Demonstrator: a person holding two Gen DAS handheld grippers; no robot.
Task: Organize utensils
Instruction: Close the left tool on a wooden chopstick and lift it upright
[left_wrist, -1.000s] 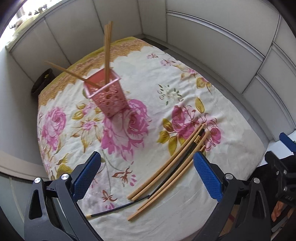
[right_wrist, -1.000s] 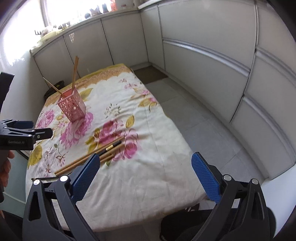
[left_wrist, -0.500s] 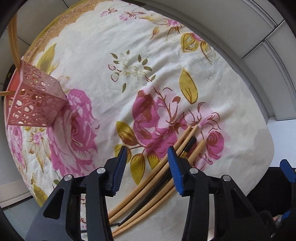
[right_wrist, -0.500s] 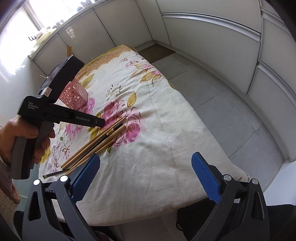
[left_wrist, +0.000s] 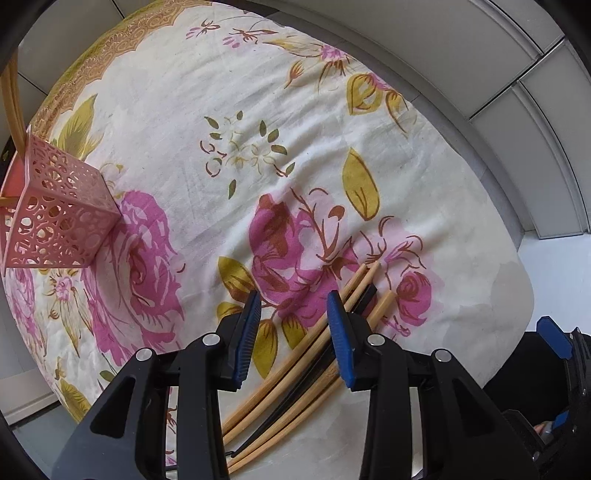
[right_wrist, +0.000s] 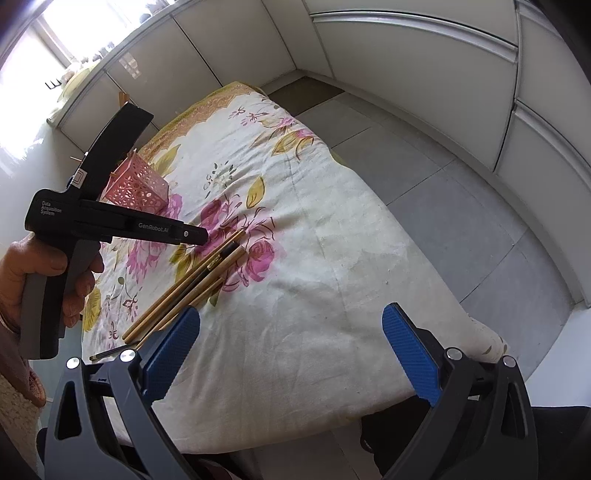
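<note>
Several wooden chopsticks and a black one (left_wrist: 314, 354) lie in a bundle on the floral tablecloth (left_wrist: 258, 129), near its front right corner. They also show in the right wrist view (right_wrist: 192, 280). My left gripper (left_wrist: 293, 317) hangs low over the bundle, part open and empty, its right finger (left_wrist: 341, 332) over the sticks. A pink perforated holder (left_wrist: 55, 218) with chopsticks in it stands at the left; it also shows in the right wrist view (right_wrist: 138, 186). My right gripper (right_wrist: 291, 343) is wide open and empty, off the table's near edge.
The table stands in a corner of white panelled walls (right_wrist: 406, 55). A grey tiled floor (right_wrist: 443, 206) lies to its right. A hand holds the left gripper's body (right_wrist: 110, 225) above the tablecloth. A dark round object (left_wrist: 5, 155) sits beyond the holder.
My left gripper has dropped low towards the chopstick bundle and its jaws have narrowed from wide open. The right gripper has tilted slightly and stayed open.
</note>
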